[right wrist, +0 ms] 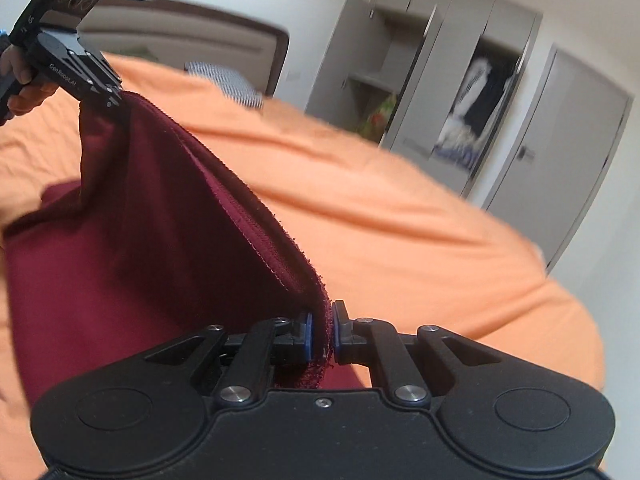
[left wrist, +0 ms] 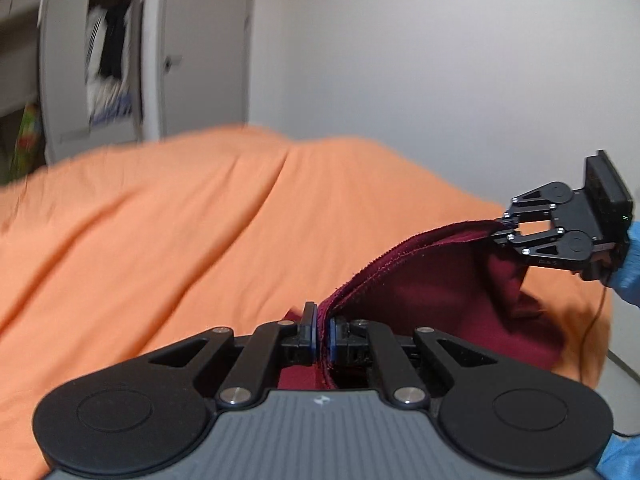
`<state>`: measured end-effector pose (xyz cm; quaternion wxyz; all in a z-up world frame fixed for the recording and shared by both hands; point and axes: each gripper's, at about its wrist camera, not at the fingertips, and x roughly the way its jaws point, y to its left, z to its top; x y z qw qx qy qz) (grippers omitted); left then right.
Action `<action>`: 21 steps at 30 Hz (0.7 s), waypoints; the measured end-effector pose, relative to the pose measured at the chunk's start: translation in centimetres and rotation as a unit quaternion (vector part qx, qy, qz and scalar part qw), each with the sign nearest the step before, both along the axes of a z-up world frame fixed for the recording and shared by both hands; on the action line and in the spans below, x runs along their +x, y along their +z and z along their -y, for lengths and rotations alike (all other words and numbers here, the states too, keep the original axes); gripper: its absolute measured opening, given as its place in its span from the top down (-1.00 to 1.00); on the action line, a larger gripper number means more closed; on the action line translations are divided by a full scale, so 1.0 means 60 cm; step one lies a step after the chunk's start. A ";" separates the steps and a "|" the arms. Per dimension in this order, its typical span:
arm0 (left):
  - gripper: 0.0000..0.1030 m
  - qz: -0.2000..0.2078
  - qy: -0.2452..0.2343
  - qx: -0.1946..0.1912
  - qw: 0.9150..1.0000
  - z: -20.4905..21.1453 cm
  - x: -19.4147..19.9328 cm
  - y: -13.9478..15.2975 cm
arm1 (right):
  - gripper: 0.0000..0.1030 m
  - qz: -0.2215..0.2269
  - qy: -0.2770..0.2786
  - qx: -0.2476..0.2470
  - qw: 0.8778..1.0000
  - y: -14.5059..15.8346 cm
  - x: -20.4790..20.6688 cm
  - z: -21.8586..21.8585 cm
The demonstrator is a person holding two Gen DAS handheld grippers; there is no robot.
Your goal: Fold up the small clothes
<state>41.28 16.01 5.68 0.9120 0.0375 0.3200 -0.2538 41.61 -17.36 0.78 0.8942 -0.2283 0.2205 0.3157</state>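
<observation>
A dark red garment (left wrist: 436,284) hangs above the orange bed cover (left wrist: 168,232), stretched by its hemmed edge between both grippers. My left gripper (left wrist: 323,334) is shut on one end of that edge. The right gripper (left wrist: 505,229) shows at the right of the left wrist view, shut on the other end, held by a hand in a blue sleeve. In the right wrist view my right gripper (right wrist: 321,336) pinches the garment (right wrist: 132,240), and the left gripper (right wrist: 116,98) grips the far corner at top left. The cloth's lower part sags onto the bed.
The orange bed cover (right wrist: 420,232) fills most of both views. A dark headboard (right wrist: 208,32) and a patterned pillow (right wrist: 228,80) lie at the bed's far end. Grey wardrobes (right wrist: 472,92) with an open door and hanging clothes stand against the white wall.
</observation>
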 end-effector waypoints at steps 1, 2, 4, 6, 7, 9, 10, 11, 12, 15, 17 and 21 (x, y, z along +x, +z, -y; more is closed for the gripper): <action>0.90 -0.014 0.007 -0.005 1.000 -0.008 0.019 -0.015 | 0.83 -0.013 -0.002 -0.004 1.000 -0.011 0.015 -0.006; 0.89 -0.026 0.014 -0.011 0.999 -0.016 0.026 -0.030 | 0.79 -0.026 -0.004 -0.007 1.000 -0.023 0.029 -0.011; 0.80 -0.053 0.034 -0.032 0.998 -0.035 0.047 -0.057 | 0.53 -0.050 -0.013 -0.007 0.999 -0.042 0.056 -0.022; 0.44 -0.078 0.057 -0.055 0.994 -0.057 0.060 -0.080 | 0.19 -0.067 -0.027 -0.004 0.997 -0.058 0.073 -0.026; -0.04 -0.087 0.066 -0.066 0.992 -0.066 0.064 -0.090 | -0.16 -0.071 -0.036 -0.001 0.997 -0.064 0.078 -0.026; -0.64 -0.092 0.082 -0.086 0.989 -0.079 0.066 -0.100 | -0.61 -0.072 -0.059 0.012 0.996 -0.074 0.087 -0.019; -0.73 -0.085 0.090 -0.093 0.988 -0.087 0.059 -0.104 | -0.77 -0.073 -0.067 0.024 0.995 -0.076 0.088 -0.015; -0.76 -0.077 0.097 -0.101 0.987 -0.093 0.052 -0.105 | -0.95 -0.078 -0.074 0.039 0.993 -0.078 0.088 -0.010; -0.84 -0.074 0.104 -0.109 0.986 -0.098 0.046 -0.105 | -0.99 -0.085 -0.082 0.053 0.992 -0.080 0.087 -0.004; -0.96 -0.071 0.134 -0.125 0.980 -0.113 0.019 -0.109 | -0.99 -0.110 -0.098 0.096 0.984 -0.083 0.081 0.013; -0.97 -0.070 0.140 -0.124 0.980 -0.111 0.000 -0.108 | -0.99 -0.125 -0.108 0.130 0.978 -0.083 0.085 0.026; -0.99 -0.058 0.139 -0.107 0.983 -0.077 -0.030 -0.100 | -0.99 -0.126 -0.134 0.185 0.965 -0.075 0.067 0.065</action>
